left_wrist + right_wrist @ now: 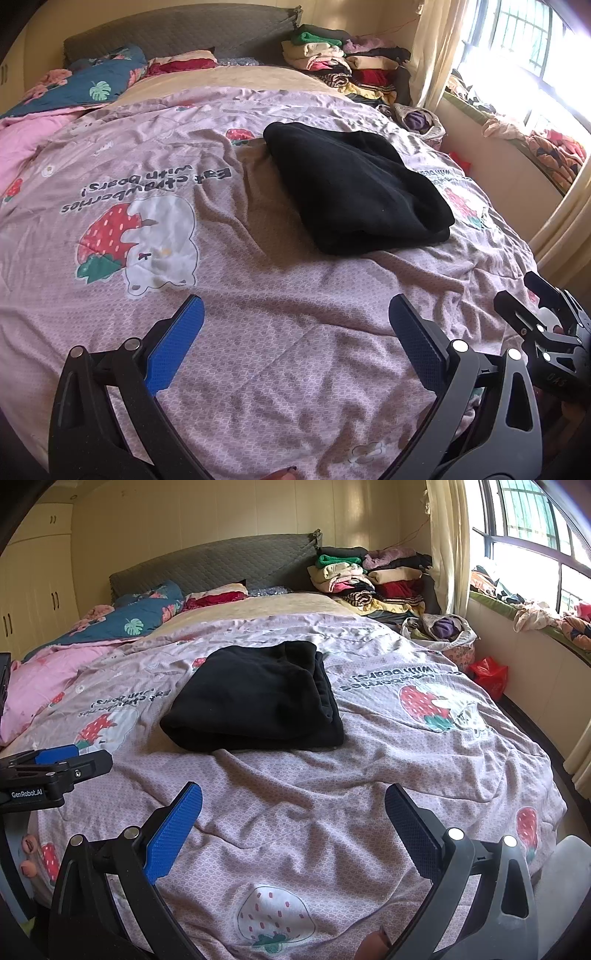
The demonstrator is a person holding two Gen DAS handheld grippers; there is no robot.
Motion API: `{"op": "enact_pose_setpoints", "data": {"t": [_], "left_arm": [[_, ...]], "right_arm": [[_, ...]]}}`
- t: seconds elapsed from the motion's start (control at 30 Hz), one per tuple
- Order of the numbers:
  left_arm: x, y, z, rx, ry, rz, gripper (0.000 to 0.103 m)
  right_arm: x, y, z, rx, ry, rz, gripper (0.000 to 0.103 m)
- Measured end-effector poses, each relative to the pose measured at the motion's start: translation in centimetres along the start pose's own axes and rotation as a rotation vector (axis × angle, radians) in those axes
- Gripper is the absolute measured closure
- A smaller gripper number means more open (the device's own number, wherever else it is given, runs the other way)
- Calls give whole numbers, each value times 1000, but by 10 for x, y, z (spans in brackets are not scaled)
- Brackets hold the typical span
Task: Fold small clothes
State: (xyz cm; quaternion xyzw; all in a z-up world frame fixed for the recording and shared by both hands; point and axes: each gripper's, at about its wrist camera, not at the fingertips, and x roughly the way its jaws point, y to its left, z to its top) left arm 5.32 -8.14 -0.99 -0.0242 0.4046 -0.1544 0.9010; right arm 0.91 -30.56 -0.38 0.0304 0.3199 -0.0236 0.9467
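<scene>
On the bed, a folded black garment (354, 188) is seen lying on the pink quilt (258, 332), ahead of both tools and touched by neither. Left tool (295, 332): held low over the quilt, jaws spread wide, nothing held; the garment is placed ahead and slightly right of it, with a stretch of bare quilt between. Right tool (293, 816): also spread wide and empty; the garment (255, 701) is placed ahead and slightly left of it, well apart. Blue pads (173, 834) are fitted on the fingers. The garment is seen as a neat rectangular stack, with layered edges showing on its right side in the right wrist view.

Each tool is caught at the edge of the other camera: the right tool at lower right in the left wrist view (546, 328), the left tool at the left edge in the right wrist view (55, 771).

Writing: "GenRobot.AI" is read in white on the left tool's body in the right wrist view. The quilt is printed with "Eat strawberries with bears!", upside down from the cameras, next to a strawberry-and-bear print (136, 243). Small lettering on the right tool's body cannot be made out reliably.

Folded clothes are stacked in a pile (369, 579) at the far right corner beside the headboard (210, 568). A red bag (489, 675) is seen on the floor by the window.
</scene>
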Motion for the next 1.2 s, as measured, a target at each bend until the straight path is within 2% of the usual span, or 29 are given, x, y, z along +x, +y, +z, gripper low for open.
{"op": "enact_pose_setpoints", "data": {"t": [0.57, 0.7, 0.8, 0.9, 0.97, 1.0, 1.03, 1.07, 1.17, 1.2], "left_arm": [[2, 2, -2, 14, 5, 23, 9], [4, 5, -2, 10, 12, 38, 9], [6, 12, -1, 3, 19, 60, 9], [7, 38, 3, -38, 12, 107, 9], [7, 66, 9, -85, 4, 149, 9], [7, 83, 13, -115, 3, 164, 9], [7, 111, 18, -160, 4, 195, 9], [6, 133, 22, -193, 5, 228, 9], [-3, 213, 34, -291, -24, 385, 9], [-7, 246, 37, -329, -32, 461, 9]], "right_arm": [[-2, -7, -3, 12, -2, -27, 4], [-9, -28, -3, 87, -13, -76, 4], [-22, -70, -4, 234, -25, -118, 4], [-39, -141, -10, 399, -37, -233, 5], [-52, -207, -23, 468, -28, -452, 5], [-56, -231, -30, 492, -18, -526, 5], [-61, -273, -45, 532, 21, -651, 5], [-65, -304, -58, 573, 59, -738, 5], [-87, -408, -106, 715, 168, -968, 5], [-91, -425, -115, 736, 186, -1006, 5]]}}
